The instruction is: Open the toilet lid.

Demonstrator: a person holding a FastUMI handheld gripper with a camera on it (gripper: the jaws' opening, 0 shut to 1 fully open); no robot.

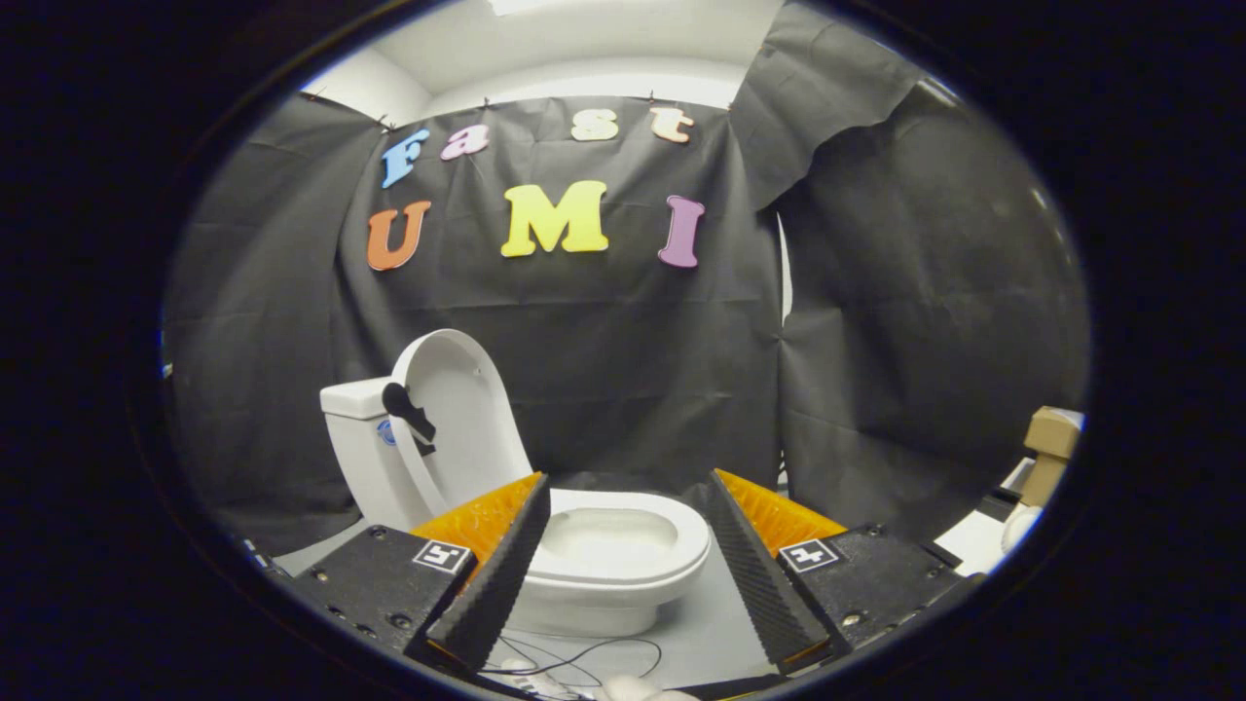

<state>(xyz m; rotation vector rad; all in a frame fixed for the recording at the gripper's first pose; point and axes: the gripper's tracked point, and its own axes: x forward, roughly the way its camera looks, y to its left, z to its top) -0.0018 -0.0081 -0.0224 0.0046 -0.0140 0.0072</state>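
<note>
A small white toilet point(604, 565) stands on the grey floor just ahead of my fingers. Its lid point(458, 419) is raised upright and leans back against the white tank point(355, 438). A small black piece point(407, 411) sticks out from the lid's edge. The bowl and seat point(623, 535) lie uncovered, showing between my two fingers. My gripper point(628, 487) is open, with a wide gap between the fingers point(501, 570) and nothing held; it hangs a little short of the bowl without touching it.
Black cloth walls close the booth behind and to the right of the toilet. A cardboard box point(1049, 448) and some white items sit low at the far right. Thin dark cables point(584, 657) trail over the grey floor point(711, 623) under the fingers.
</note>
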